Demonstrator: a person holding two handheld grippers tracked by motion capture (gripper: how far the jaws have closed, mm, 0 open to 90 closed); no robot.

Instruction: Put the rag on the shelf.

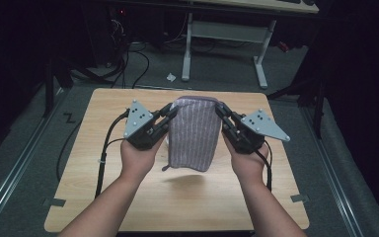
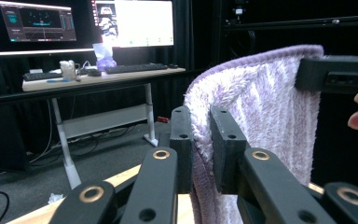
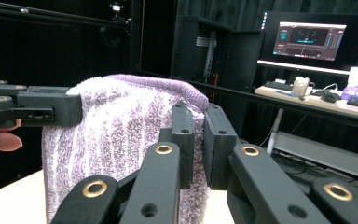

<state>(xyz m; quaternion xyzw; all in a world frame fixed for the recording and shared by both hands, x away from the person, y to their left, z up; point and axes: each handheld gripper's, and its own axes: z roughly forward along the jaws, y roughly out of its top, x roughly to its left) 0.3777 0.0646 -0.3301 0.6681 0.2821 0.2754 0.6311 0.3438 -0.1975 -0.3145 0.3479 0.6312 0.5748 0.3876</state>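
Note:
A folded lilac striped towel [image 1: 193, 133] hangs in the air above the wooden table [image 1: 103, 148], stretched between both grippers. My left gripper [image 1: 171, 112] is shut on the towel's upper left corner, and the fluffy edge [image 2: 200, 140] is pinched between its black jaws. At the upper right corner my right gripper [image 1: 221, 110] is shut on the towel [image 3: 121, 126] too. Each gripper view shows the other gripper clamped on the far corner, the right gripper [image 2: 307, 74] in the left view and the left gripper [image 3: 70, 109] in the right. The towel's lower end hangs free just above the tabletop.
Behind the table stands a white-legged desk [image 1: 256, 54] carrying monitors [image 2: 130, 23], keyboards and small items. Cables lie on the grey floor [image 1: 143, 64] at the back left. Dark curtains close off both sides.

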